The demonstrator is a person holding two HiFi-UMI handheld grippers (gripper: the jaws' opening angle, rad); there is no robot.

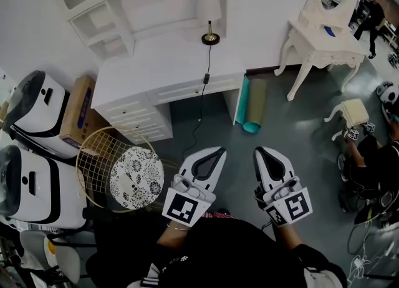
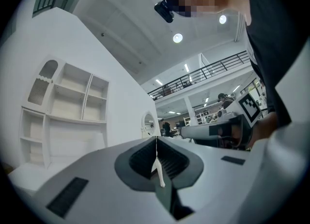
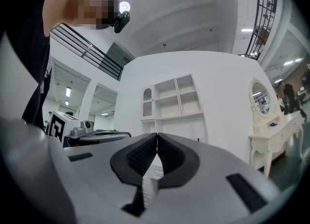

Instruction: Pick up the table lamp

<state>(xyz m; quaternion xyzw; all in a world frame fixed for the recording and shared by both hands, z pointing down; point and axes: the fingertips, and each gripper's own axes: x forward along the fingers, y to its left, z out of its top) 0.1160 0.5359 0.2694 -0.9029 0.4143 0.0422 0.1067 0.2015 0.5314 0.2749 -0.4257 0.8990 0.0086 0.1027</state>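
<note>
The table lamp (image 1: 209, 24), with a white shade, a thin stem and a round brass base, stands upright at the back of the white desk (image 1: 162, 72). Its dark cord (image 1: 204, 87) hangs over the desk's front edge to the floor. Both grippers are held low over the grey floor, well short of the desk, and point toward it. My left gripper (image 1: 218, 151) (image 2: 156, 138) is shut with nothing between its jaws. Beside it, my right gripper (image 1: 259, 151) (image 3: 157, 135) is likewise shut and empty. In the right gripper view the desk's shelf unit (image 3: 177, 99) shows ahead.
A gold wire chair with a patterned cushion (image 1: 128, 171) stands left of the grippers. Rolled mats (image 1: 250, 103) lean beside the desk. A white dressing table with an oval mirror (image 1: 321, 37) is at the upper right. White appliances (image 1: 37, 115) and a cardboard box (image 1: 79, 115) crowd the left. A person (image 1: 374, 156) crouches at the right.
</note>
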